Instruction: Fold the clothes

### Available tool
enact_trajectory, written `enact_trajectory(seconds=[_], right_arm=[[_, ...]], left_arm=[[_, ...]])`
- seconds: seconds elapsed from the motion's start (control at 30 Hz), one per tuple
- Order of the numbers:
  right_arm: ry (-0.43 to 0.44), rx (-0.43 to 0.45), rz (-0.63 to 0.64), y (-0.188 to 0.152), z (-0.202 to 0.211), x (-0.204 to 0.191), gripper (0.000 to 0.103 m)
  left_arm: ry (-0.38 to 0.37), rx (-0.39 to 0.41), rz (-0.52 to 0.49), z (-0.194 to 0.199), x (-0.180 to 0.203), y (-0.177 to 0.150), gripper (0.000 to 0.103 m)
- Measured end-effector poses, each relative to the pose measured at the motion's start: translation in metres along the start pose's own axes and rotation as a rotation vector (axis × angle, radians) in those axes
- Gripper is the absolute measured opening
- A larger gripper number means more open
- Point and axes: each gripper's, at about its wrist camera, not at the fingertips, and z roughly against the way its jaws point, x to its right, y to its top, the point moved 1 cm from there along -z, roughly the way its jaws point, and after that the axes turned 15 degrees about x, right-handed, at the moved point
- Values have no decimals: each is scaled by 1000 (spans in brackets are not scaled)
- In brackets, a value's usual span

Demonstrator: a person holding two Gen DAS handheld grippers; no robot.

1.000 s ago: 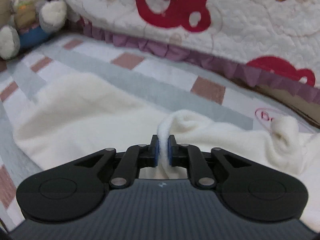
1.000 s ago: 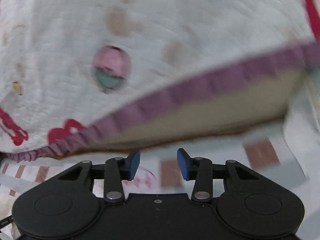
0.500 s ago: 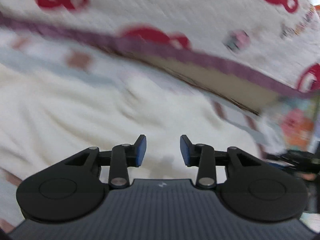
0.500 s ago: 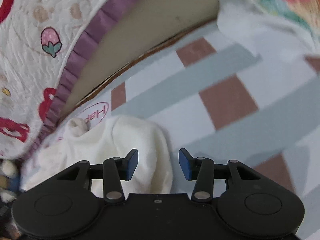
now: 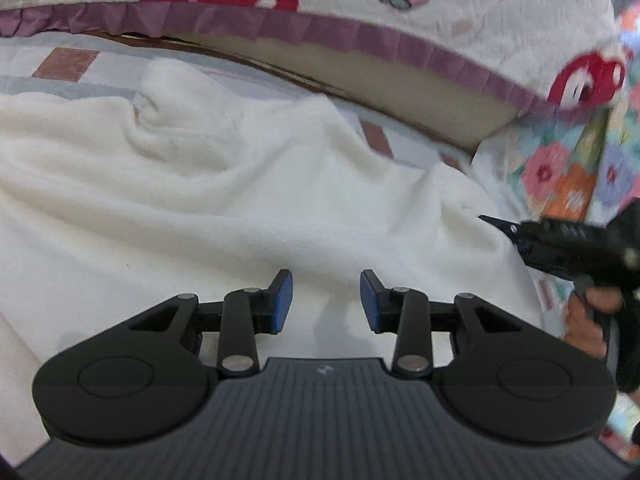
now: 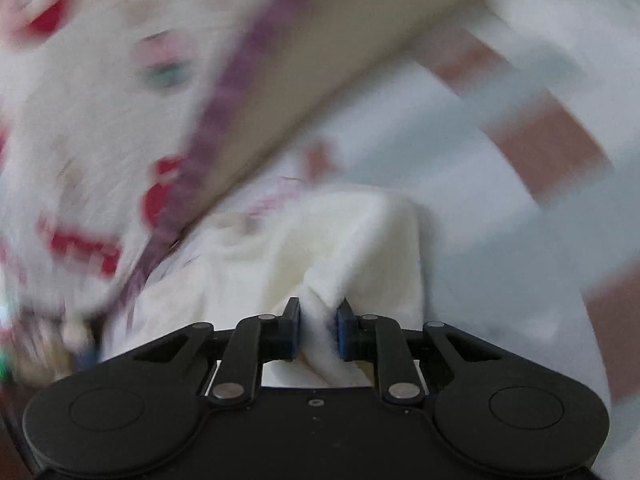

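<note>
Left tool [image 5: 326, 307]: its blue pads stood spread apart with nothing between them, hovering over the middle of the cream fleece garment [image 5: 208, 208].
Right tool [image 6: 318, 330]: its pads were pressed together on a raised fold of the garment [image 6: 352, 248], the fabric bunched up between them.
Garment: it lay rumpled on the checked bedsheet [image 5: 66, 65], just in front of the quilt's purple ruffle [image 5: 332, 30].
Left wrist view only: it showed the sharp, broad spread of the fleece, with a humped wrinkle near the far edge; the quilted cover [image 5: 472, 8] with red bears and a strawberry; a floral cloth [image 5: 560, 176] at right; and the right tool [image 5: 560, 240] from the side, its tip at the garment's right edge, with the person's fingers [image 5: 588, 320] on its handle.
Right wrist view only: it showed the pinch itself close up, and grey and brown squares of the sheet [image 6: 540, 148] beyond the garment's corner. This view was heavily blurred, so the quilt's print was hard to read.
</note>
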Motion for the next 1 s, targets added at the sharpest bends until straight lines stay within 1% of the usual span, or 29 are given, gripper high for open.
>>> enact_trajectory(seconds=[0.07,0.1,0.17,0.2,0.27,0.3,0.33,0.37,0.4,0.47,0.5,0.53,0.6,0.63,0.7,0.77,0.83,0.87,0.93,1.0], right_arm=[[90,-2,196,-5,9,-54,21],[151,-8,280,-10,15,-81,21],[301,-30,368,-25,28,-119,21],[355,-52,395,-34,30,-131,20],[418,-117,438,-56,25,-148,20],[429,-152,458,-67,20,-152,20],[418,-191,477,-79,14,-154,20],[407,-228,486,-89,8,-154,20],[401,-260,474,-96,3,-152,20],[399,-305,439,-103,-1,-149,20],[402,-321,439,-106,0,-149,20],[406,-336,447,-109,1,-150,20],[411,-361,461,-114,3,-152,20],[409,-367,465,-115,3,-153,20],[410,-379,456,-118,3,-154,20],[415,-389,444,-122,6,-151,20],[418,-426,473,-130,7,-150,20],[414,-439,513,-133,7,-153,20],[404,-449,606,-138,8,-159,20],[405,-455,574,-133,2,-158,20]], left_arm=[[-14,24,37,8,-8,9,36],[-6,40,37,12,-12,13,36],[30,60,29,18,-21,20,36],[42,64,35,22,-26,23,36],[17,57,92,32,-36,26,36],[-6,53,123,38,-39,27,40],[-25,49,149,45,-42,27,42],[-35,44,175,50,-45,25,47],[-36,40,221,55,-50,22,51],[-37,56,329,65,-62,13,54],[-45,67,368,67,-67,8,55],[-57,53,384,66,-70,6,55],[-102,14,362,61,-69,6,56],[-127,11,347,60,-66,8,57],[-165,22,332,61,-60,12,64],[-210,18,333,61,-55,13,66],[-248,14,332,61,-51,14,68],[-234,17,330,60,-50,13,69],[-165,30,298,55,-48,12,69],[-110,31,255,48,-43,10,69]])
